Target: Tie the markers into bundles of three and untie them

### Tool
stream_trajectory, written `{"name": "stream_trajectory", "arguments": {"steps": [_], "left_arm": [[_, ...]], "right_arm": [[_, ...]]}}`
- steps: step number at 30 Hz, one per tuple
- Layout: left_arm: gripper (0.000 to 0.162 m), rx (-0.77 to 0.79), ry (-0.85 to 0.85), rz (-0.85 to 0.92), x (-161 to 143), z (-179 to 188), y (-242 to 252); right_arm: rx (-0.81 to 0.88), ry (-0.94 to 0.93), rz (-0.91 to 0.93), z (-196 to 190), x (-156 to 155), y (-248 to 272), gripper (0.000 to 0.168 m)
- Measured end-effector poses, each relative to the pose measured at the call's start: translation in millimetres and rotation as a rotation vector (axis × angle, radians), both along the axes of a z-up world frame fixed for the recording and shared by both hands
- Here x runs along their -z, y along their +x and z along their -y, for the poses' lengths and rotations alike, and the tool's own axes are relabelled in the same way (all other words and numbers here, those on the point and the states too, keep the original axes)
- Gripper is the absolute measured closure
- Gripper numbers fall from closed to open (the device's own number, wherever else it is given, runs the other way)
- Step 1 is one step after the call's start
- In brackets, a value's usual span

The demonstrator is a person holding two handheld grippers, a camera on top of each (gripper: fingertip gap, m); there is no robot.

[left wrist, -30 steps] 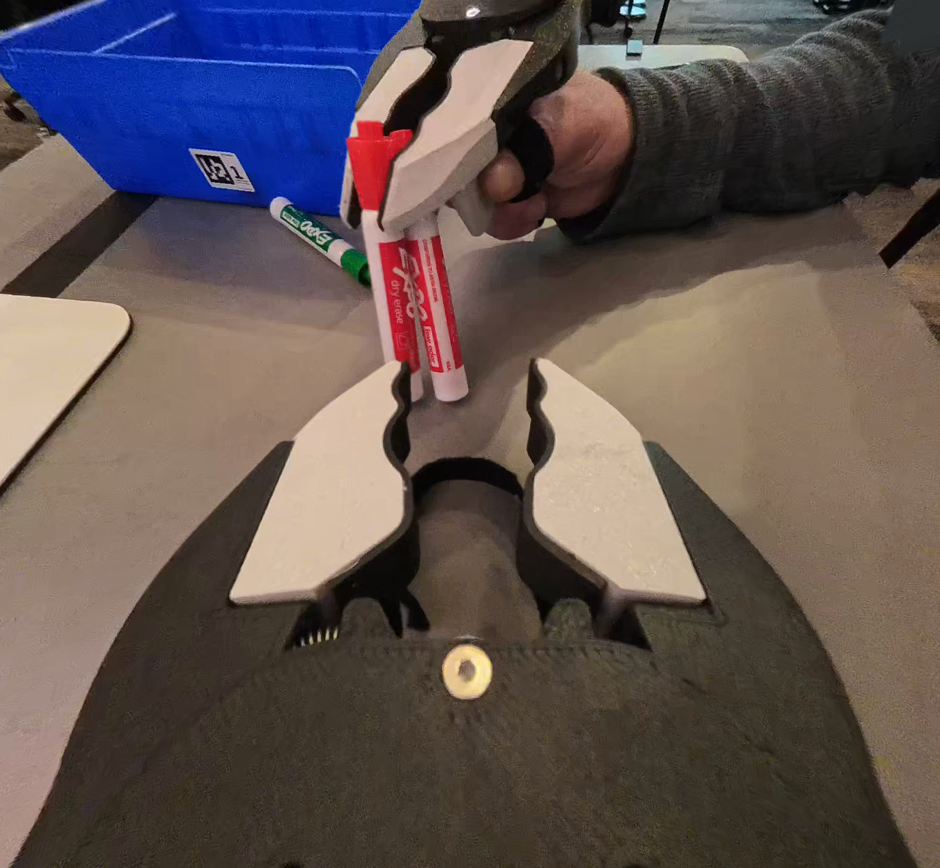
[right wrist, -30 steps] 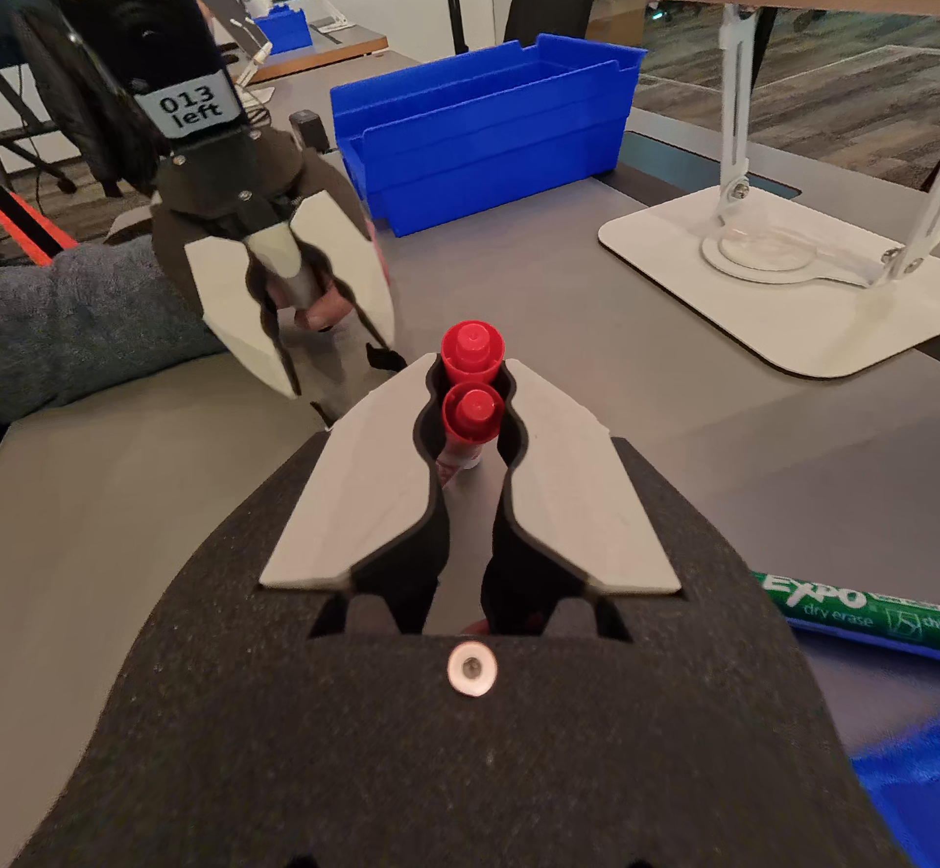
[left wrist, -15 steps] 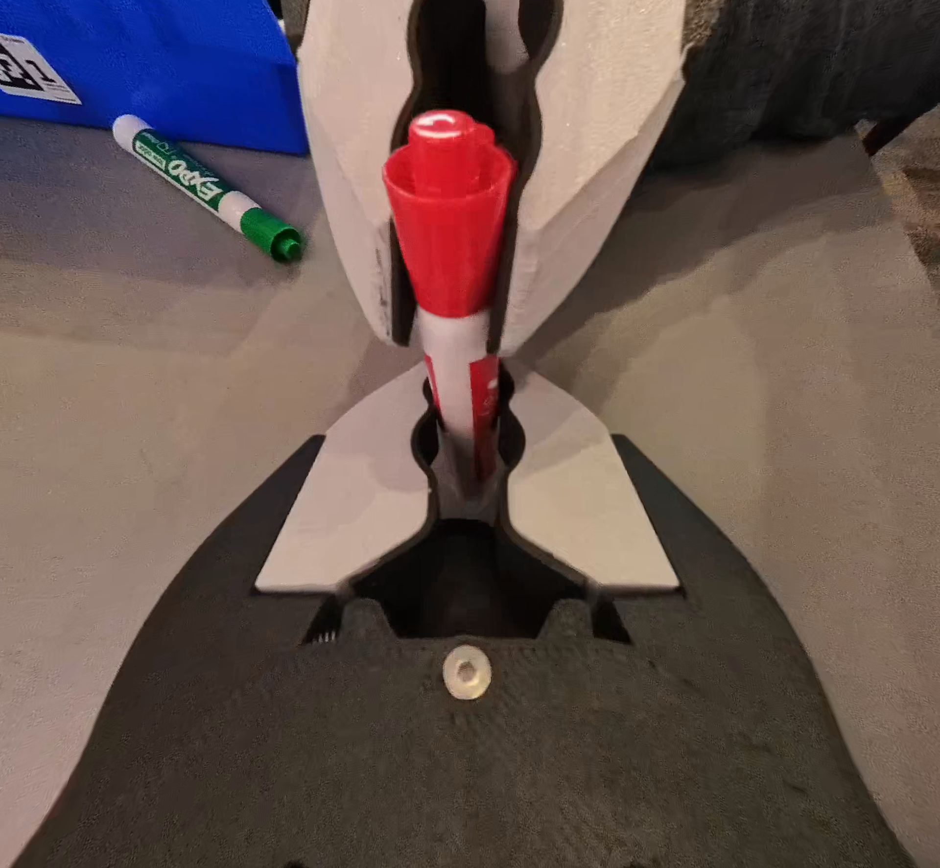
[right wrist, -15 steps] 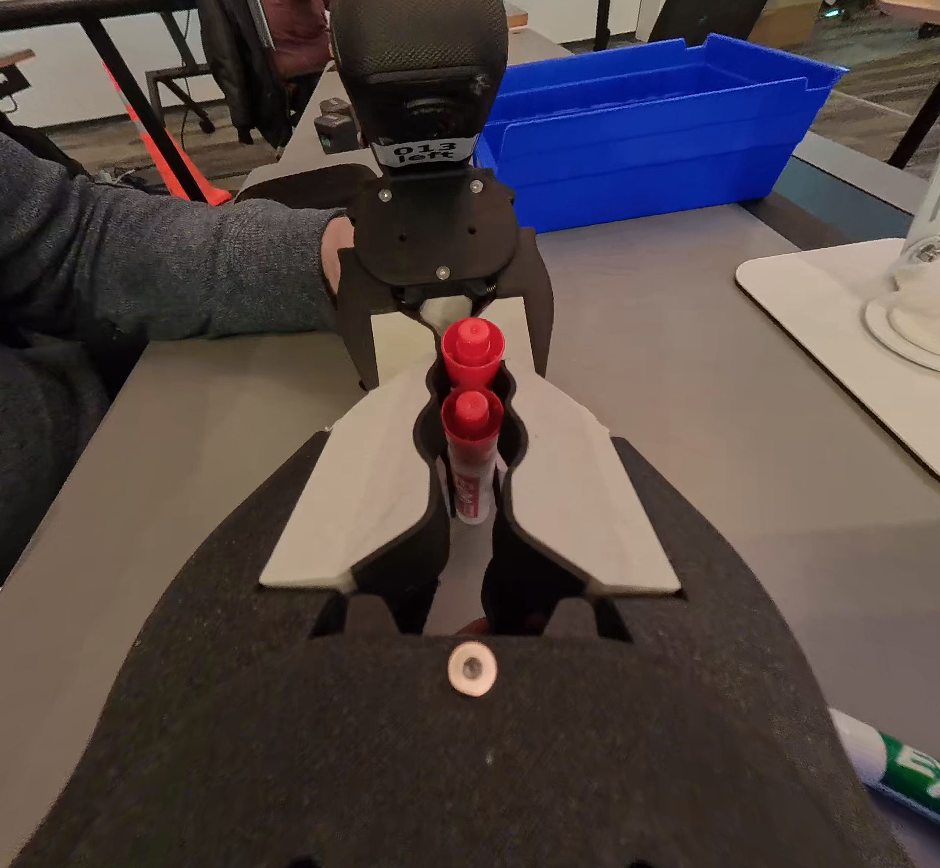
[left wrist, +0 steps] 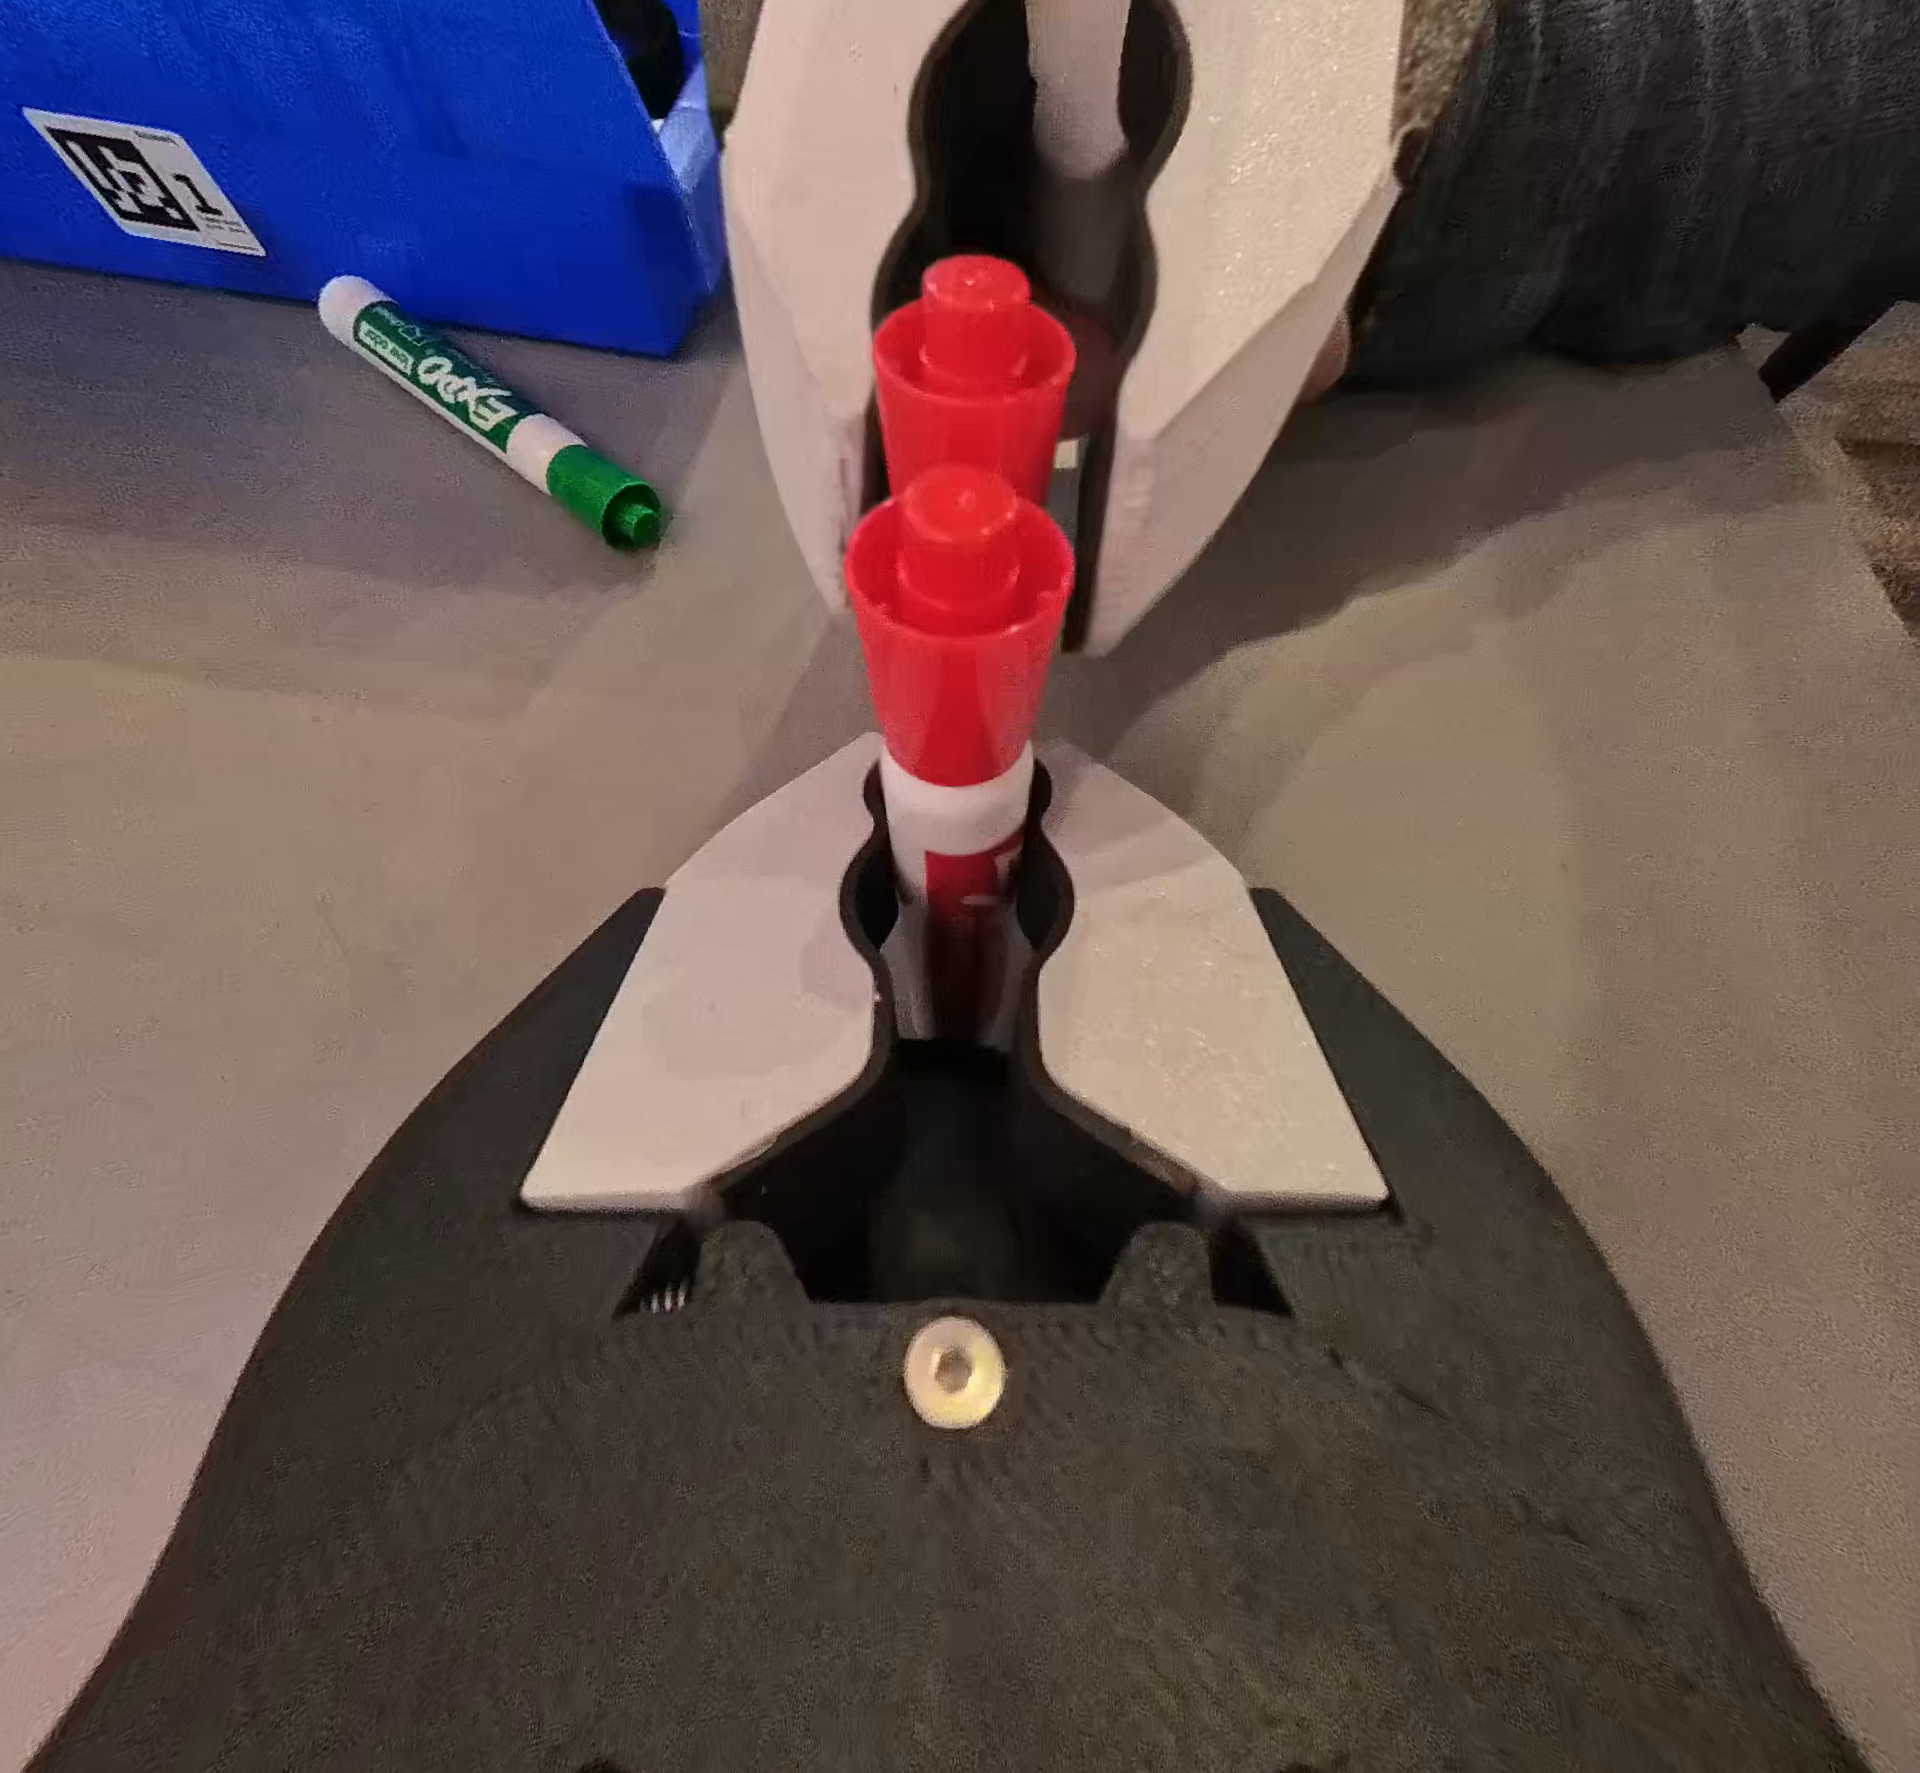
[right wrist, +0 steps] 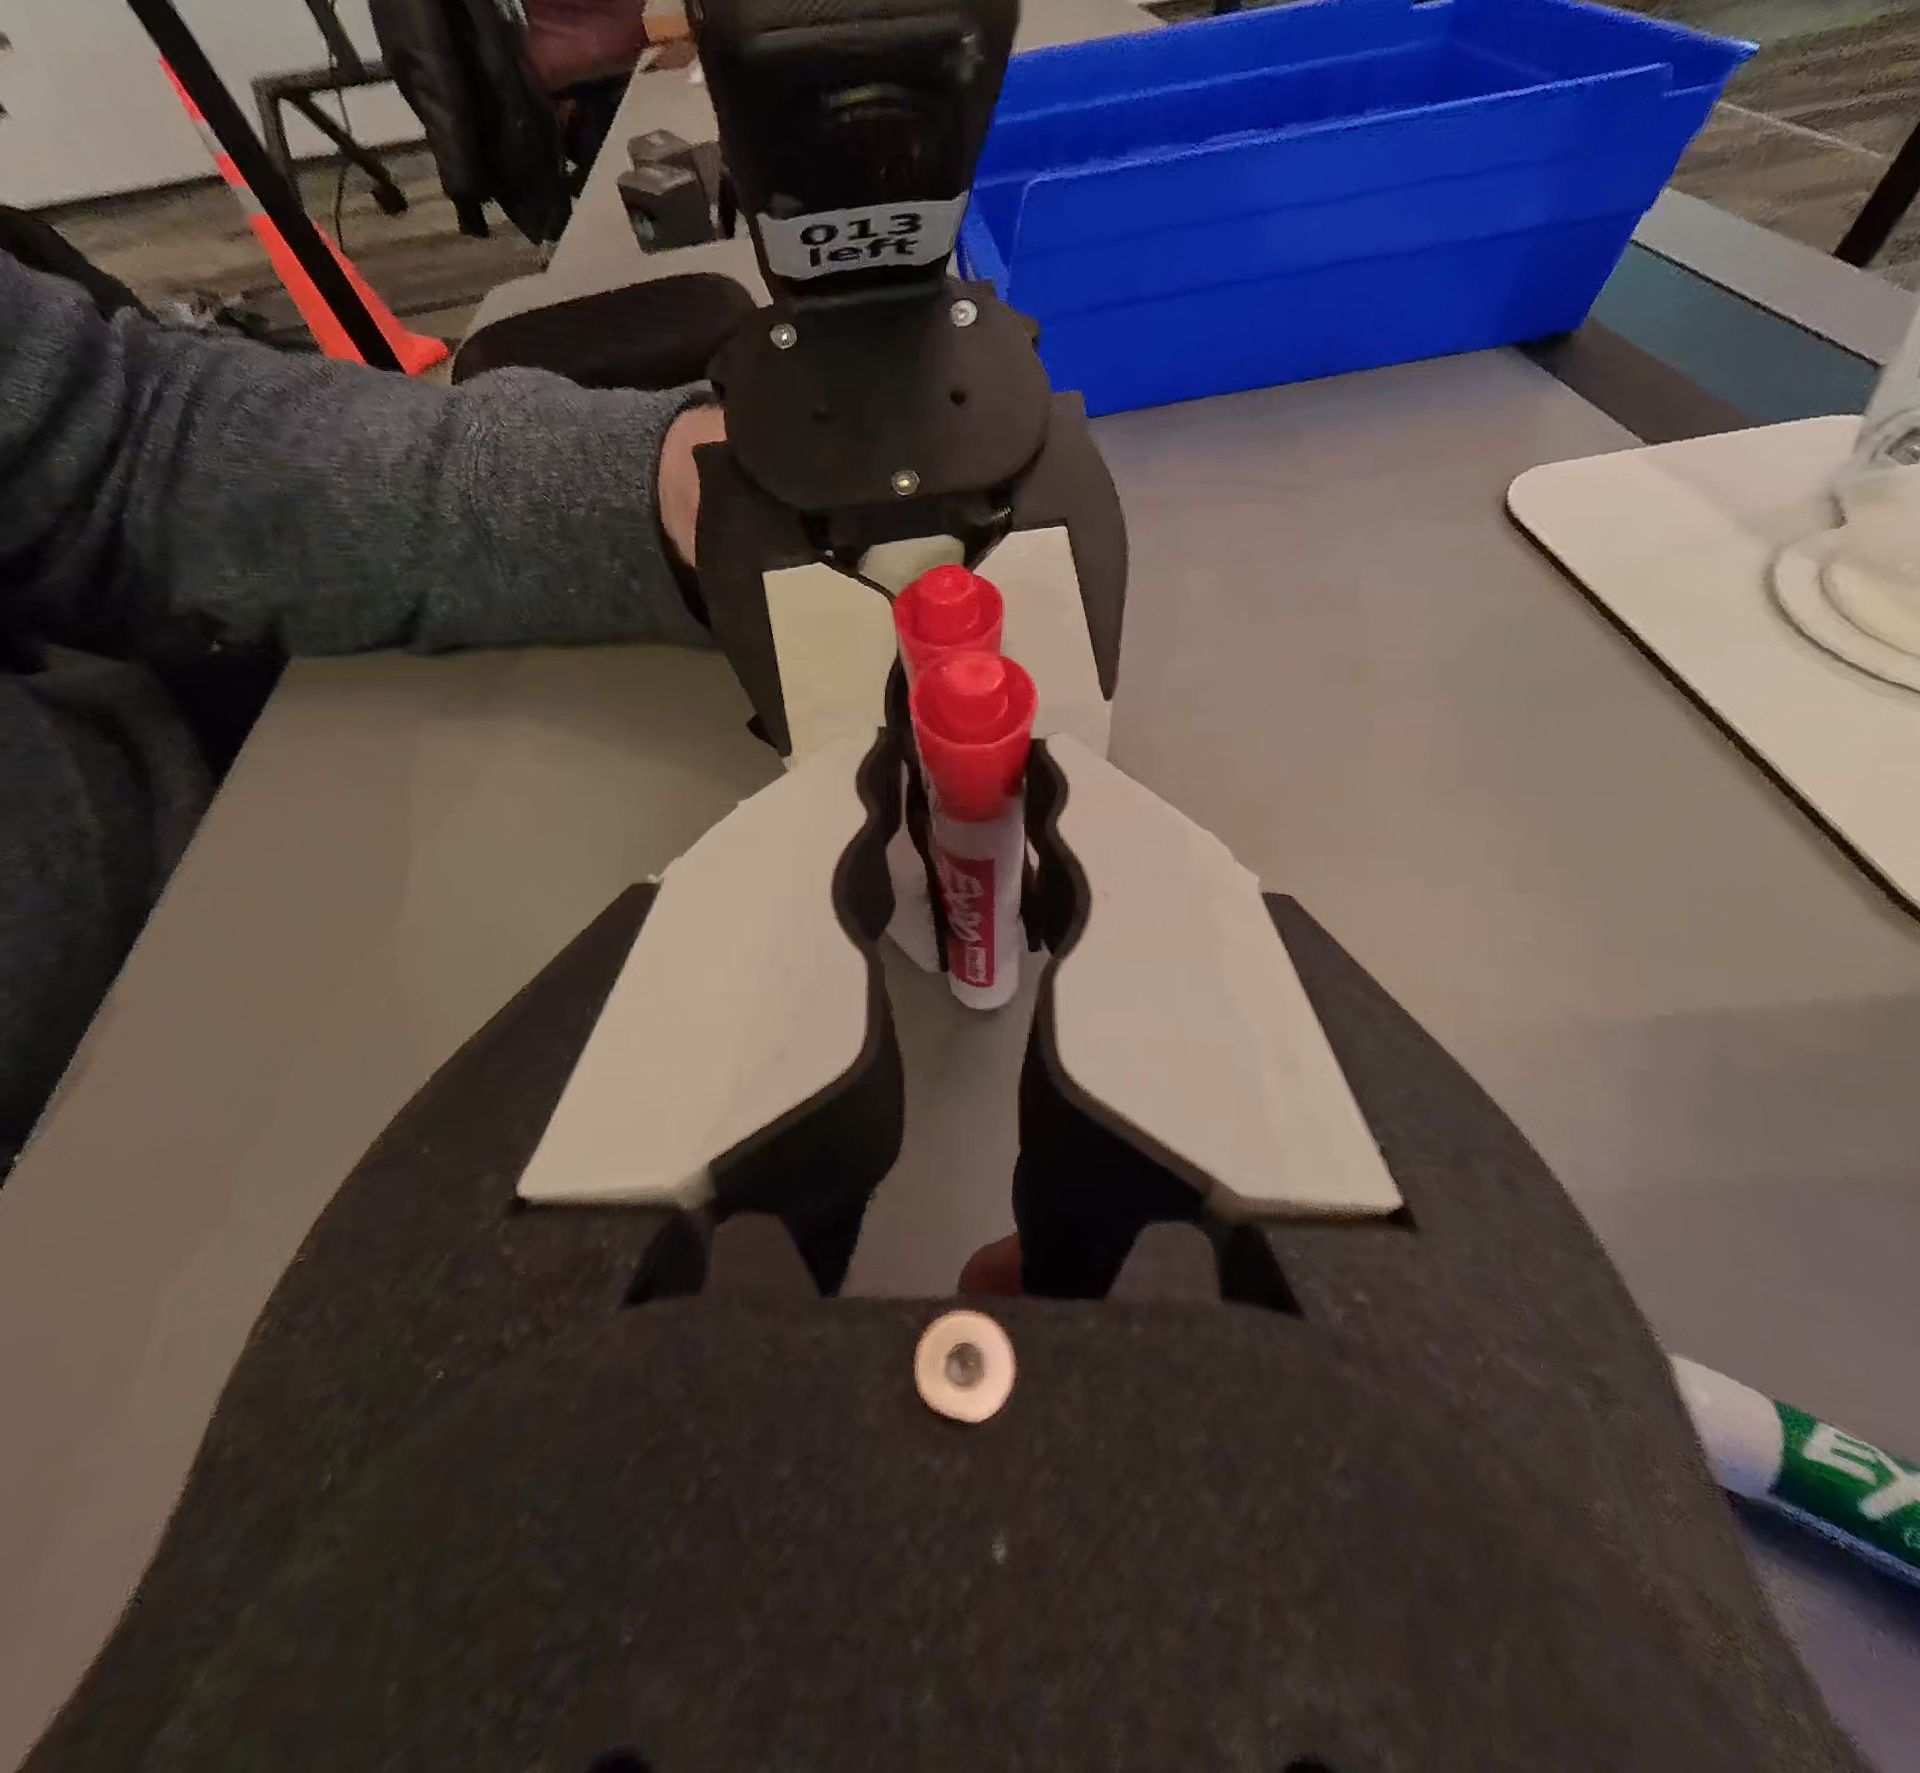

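Red-capped, white-barrelled: two red markers (right wrist: 966,767) are standing upright, one behind the other, between the two grippers on the grey table (right wrist: 1403,788). In the left wrist view the same pair of markers (left wrist: 956,684) is showing caps uppermost, barrels running down into the fingers.

The left gripper (left wrist: 954,856) is closing narrowly on the lower barrel of the nearer marker, its white fingers (left wrist: 748,975) pressing either side, so it is gripping that marker. The right gripper (right wrist: 961,824) is facing it head-on; its jaws are standing only marker-wide, flanking the barrel of the marker closest to it, and appear to be pinching it, though contact on the right pad is hard to confirm. In the left wrist view the right gripper (left wrist: 977,518) is straddling the farther cap.

A grey sleeve (right wrist: 312,518) is reaching in from the left behind the left gripper (right wrist: 914,580).

A green marker (left wrist: 488,409) is lying loose on the table, just in front of the blue bin (left wrist: 312,61), left of the pair. In the right wrist view that bin (right wrist: 1340,185) is sitting far right, a white board (right wrist: 1704,643) at the right edge. Bare tabletop is lying open to both sides of the grippers.
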State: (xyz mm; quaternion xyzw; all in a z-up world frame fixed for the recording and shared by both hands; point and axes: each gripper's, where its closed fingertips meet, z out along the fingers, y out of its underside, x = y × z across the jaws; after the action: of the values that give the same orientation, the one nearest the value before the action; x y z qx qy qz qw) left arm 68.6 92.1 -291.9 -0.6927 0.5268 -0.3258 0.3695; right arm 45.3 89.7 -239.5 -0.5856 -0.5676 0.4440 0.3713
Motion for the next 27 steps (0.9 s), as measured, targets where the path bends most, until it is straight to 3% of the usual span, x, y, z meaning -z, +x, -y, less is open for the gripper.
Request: {"name": "stream_trajectory", "arguments": {"steps": [27], "left_arm": [[0.147,0.044,-0.076,0.277,-34,3,-7]], "right_arm": [[0.013,-0.015,-0.001,-6,-22,37,0.152]]}}
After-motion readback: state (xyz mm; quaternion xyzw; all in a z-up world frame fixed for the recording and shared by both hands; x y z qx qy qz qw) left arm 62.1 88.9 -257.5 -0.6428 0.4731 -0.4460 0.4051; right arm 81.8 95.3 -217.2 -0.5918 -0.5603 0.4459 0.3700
